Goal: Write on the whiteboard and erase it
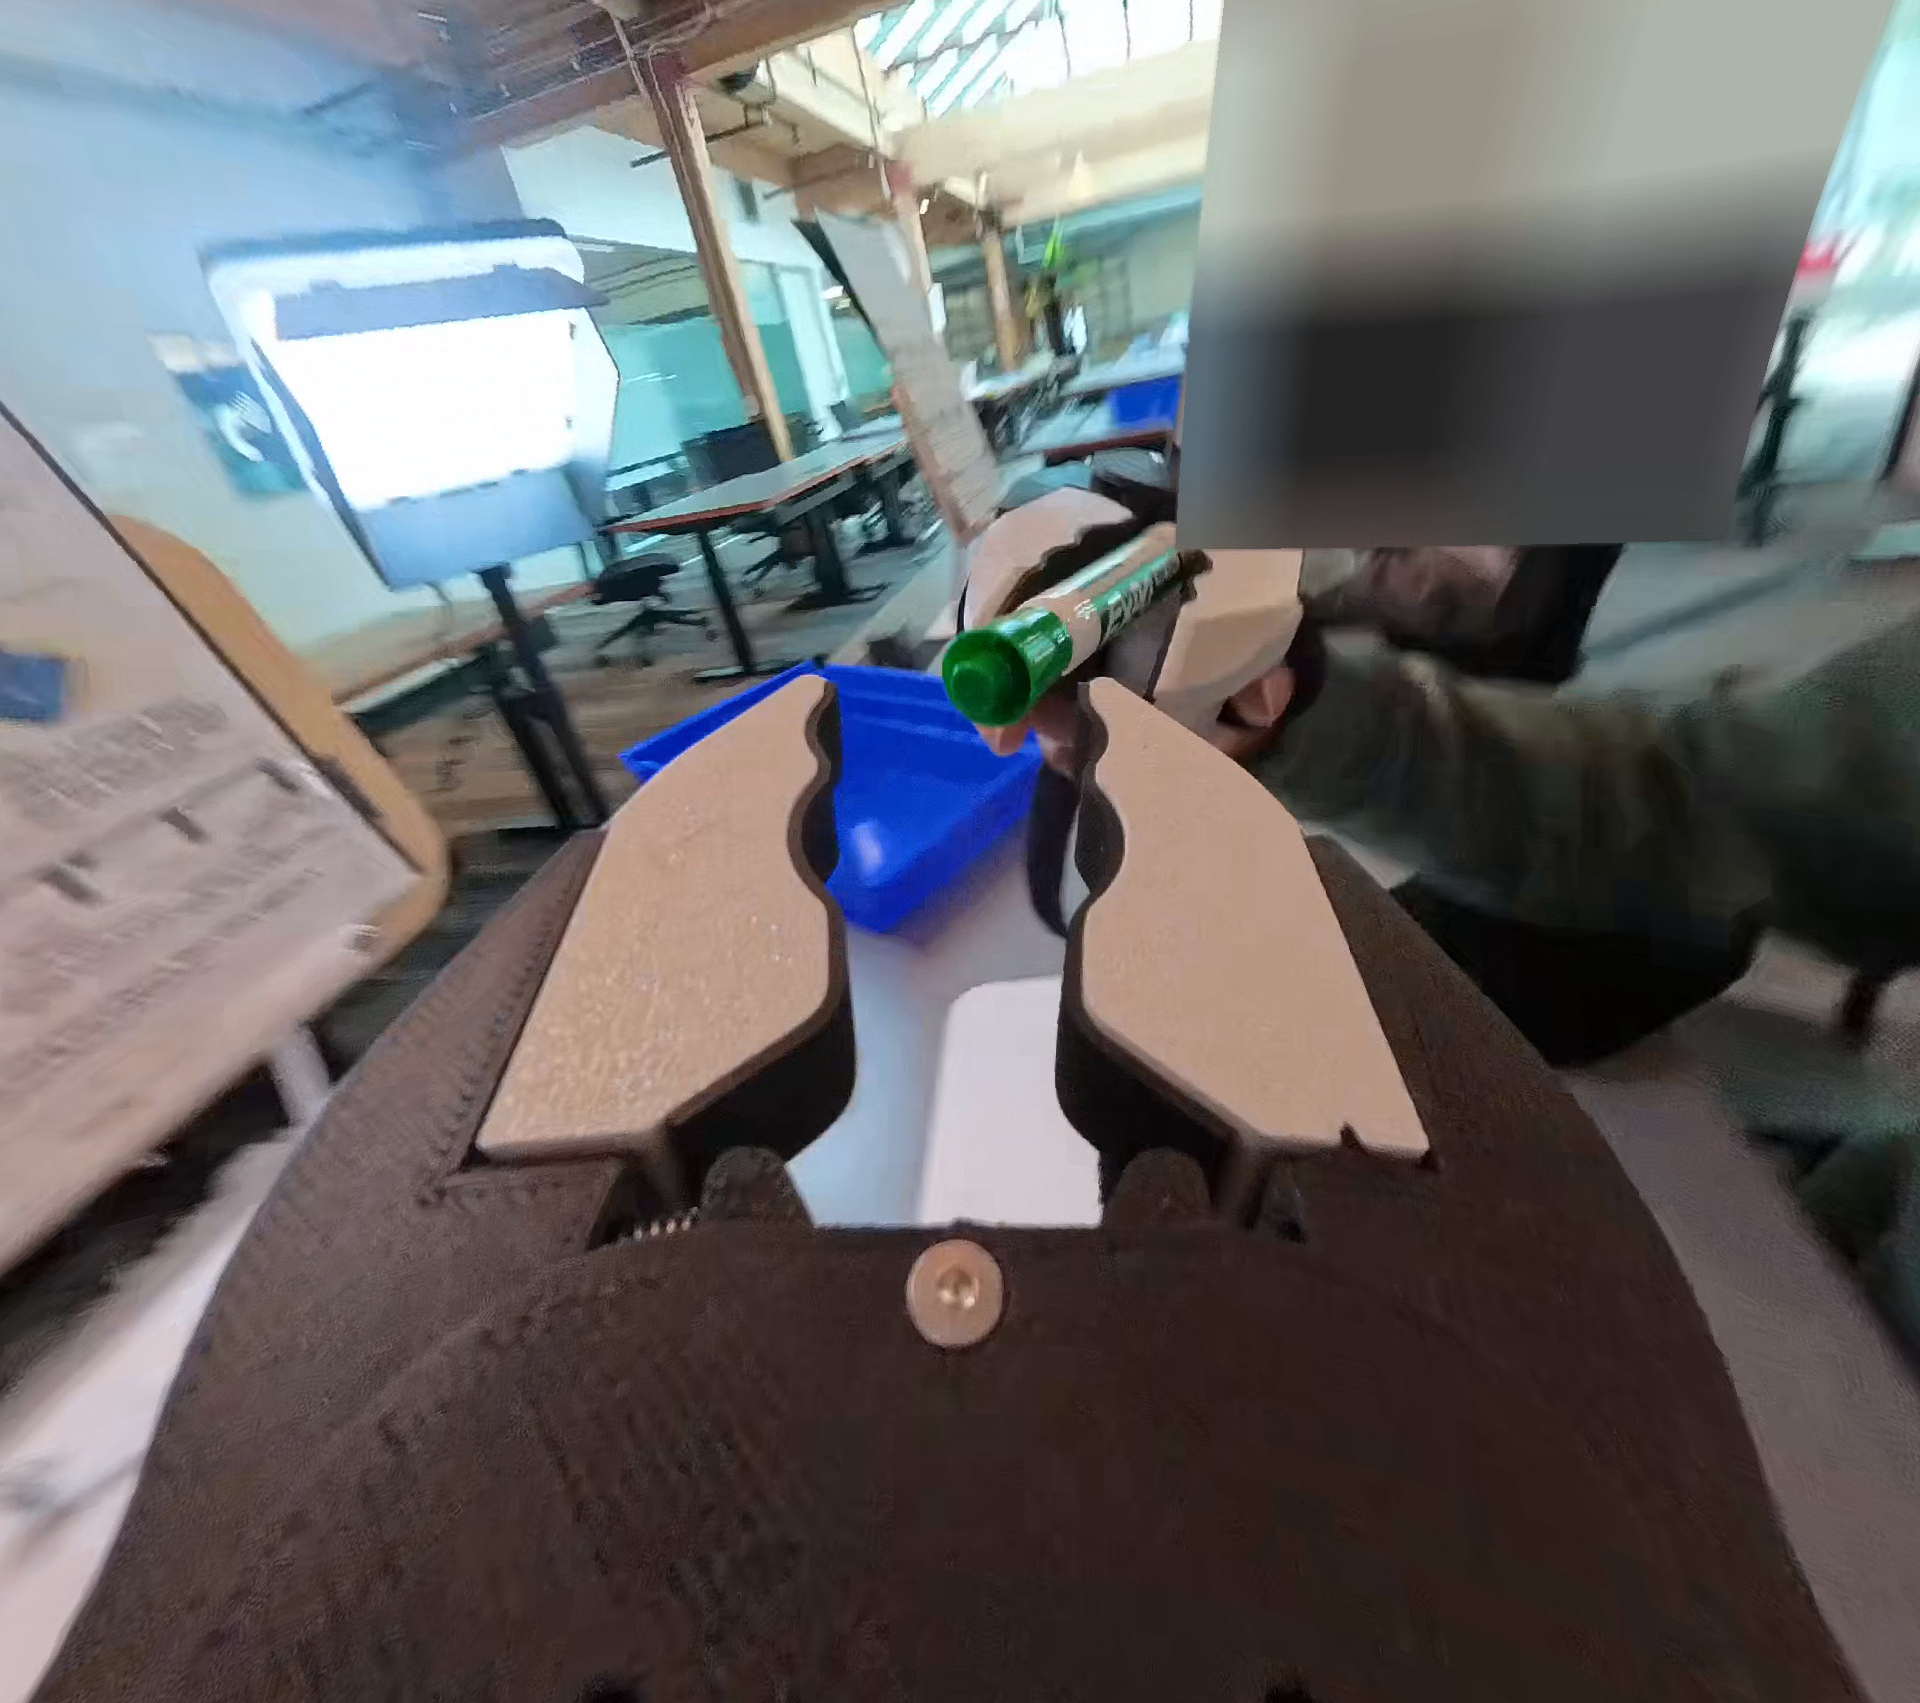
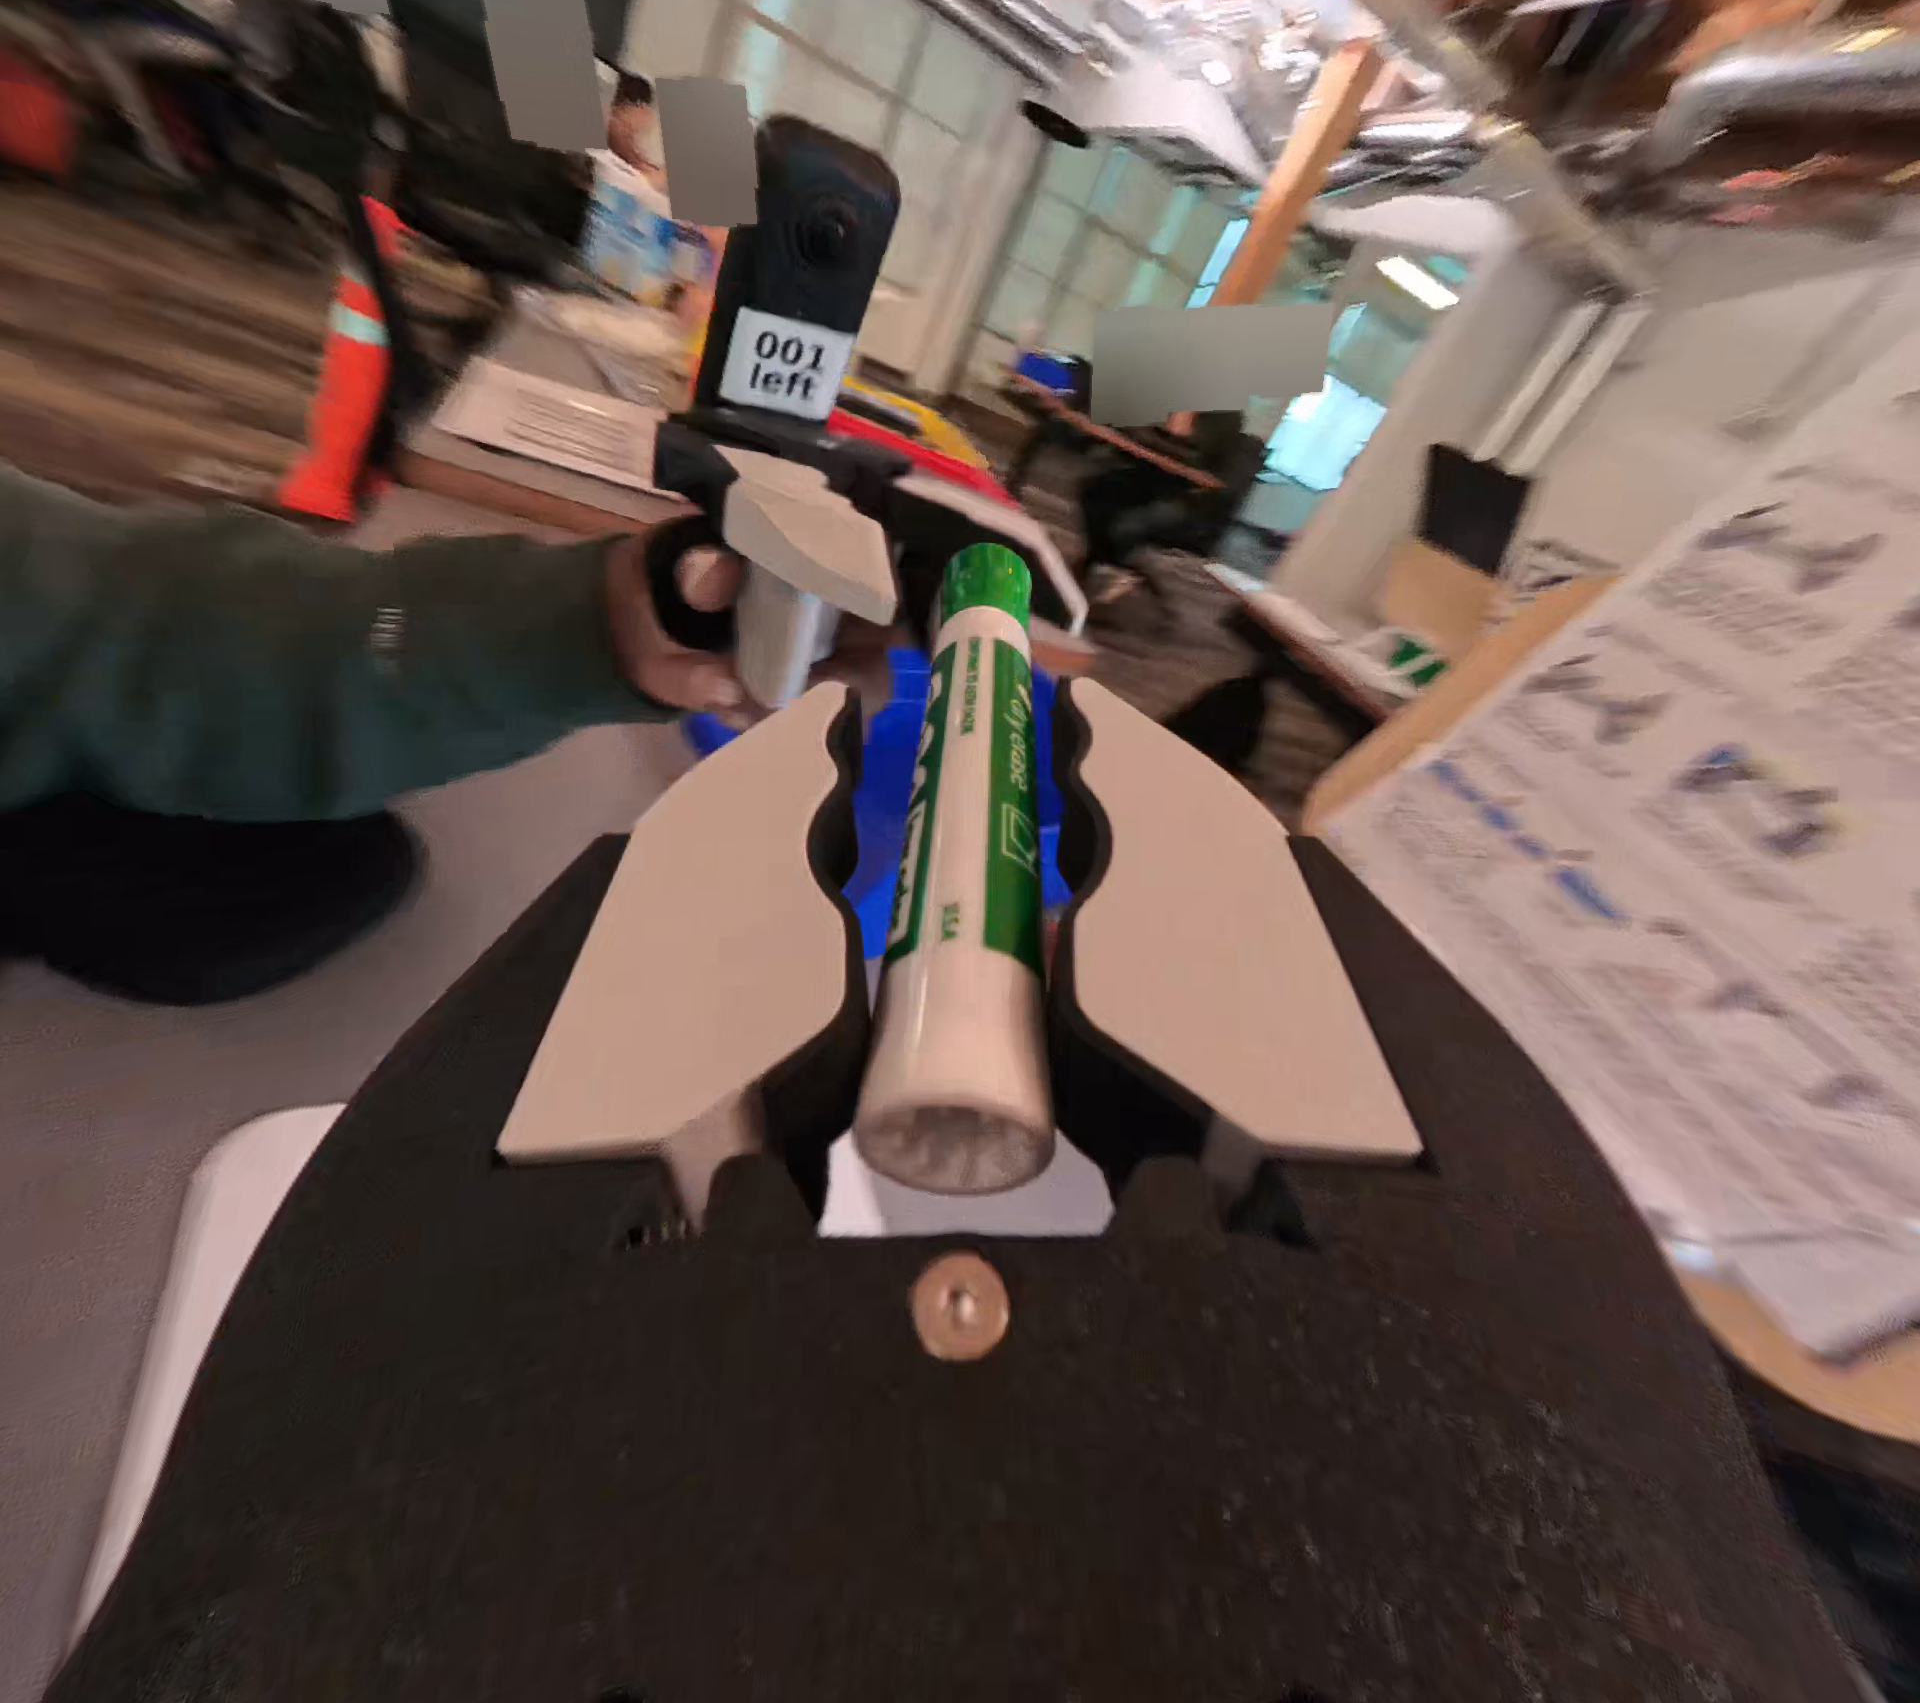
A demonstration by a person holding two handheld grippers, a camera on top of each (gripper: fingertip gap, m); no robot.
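My right gripper (image 2: 956, 703) is shut on a green-and-white marker (image 2: 961, 905), which lies lengthwise between the fingers with its green cap (image 2: 982, 583) pointing forward. In the left wrist view the right gripper (image 1: 1132, 614) holds the marker (image 1: 1091, 604) out with the cap (image 1: 992, 671) just in front of my left gripper (image 1: 956, 708). The left gripper is open and empty, and the cap sits at the gap between its fingertips. The left gripper also shows in the right wrist view (image 2: 925, 573). A white board (image 1: 997, 1103) lies flat on the table below, and it shows in the right wrist view (image 2: 239, 1258).
A blue bin (image 1: 914, 822) stands on the table just beyond both grippers (image 2: 878, 780). A printed poster board (image 1: 156, 822) leans at the table's side (image 2: 1662, 822). A person's green sleeve (image 2: 260, 666) reaches in from the left. Office desks and chairs stand behind. Less than 4 cm separates the two grippers' tips.
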